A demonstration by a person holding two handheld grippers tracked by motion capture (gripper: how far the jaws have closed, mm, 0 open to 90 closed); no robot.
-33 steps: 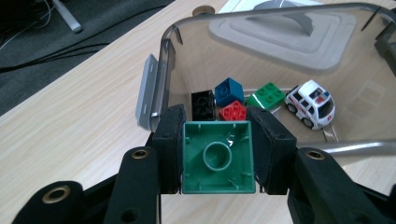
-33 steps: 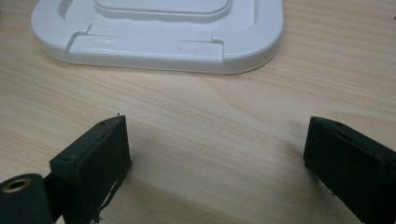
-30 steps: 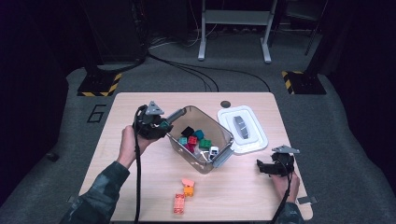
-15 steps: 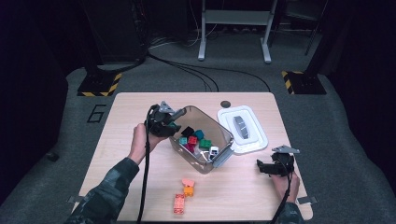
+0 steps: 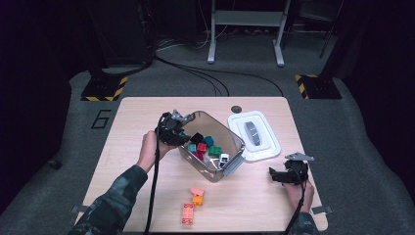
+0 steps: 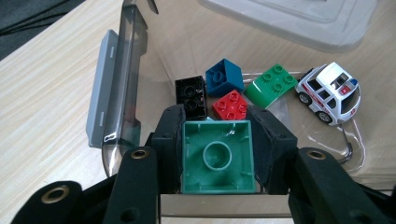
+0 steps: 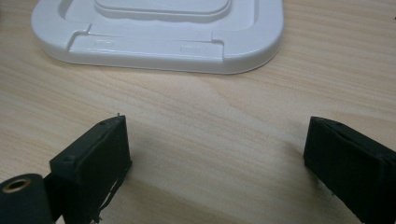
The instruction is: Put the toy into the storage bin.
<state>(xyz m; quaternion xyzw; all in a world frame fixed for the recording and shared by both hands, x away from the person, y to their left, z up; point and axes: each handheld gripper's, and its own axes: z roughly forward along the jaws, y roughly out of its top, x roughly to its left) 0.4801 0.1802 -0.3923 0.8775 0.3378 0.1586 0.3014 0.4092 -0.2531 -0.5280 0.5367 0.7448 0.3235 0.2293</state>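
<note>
From above, on the wooden counter (image 5: 147,112), my left gripper (image 5: 182,131) is at the near-left rim of the clear plastic bin (image 5: 234,137), and this bin holds several coloured bricks. At its right the white lid (image 5: 266,147) lies flat on the counter, and in front of the bin three small orange and pink bricks (image 5: 192,204) lie apart from it. My right gripper (image 5: 275,175) rests low near the right edge of the counter, well apart from the bin. Along my left gripper (image 6: 217,140), the two black fingers (image 6: 170,140) are pinching a green brick (image 6: 218,161) by its two sides, with its hollow underside turned to the camera. This green brick hangs just over the bin's rim, and below it inside the bin lie a black brick (image 6: 190,95), a blue brick (image 6: 224,77), a red brick (image 6: 230,105), a rounded green piece (image 6: 271,84) and a white toy car (image 6: 331,91). Along my right gripper (image 7: 215,149), the fingers (image 7: 100,154) stand spread wide with bare counter between them, and they pinch nothing. Beyond them the white lid (image 7: 159,42) lies on the counter.
</note>
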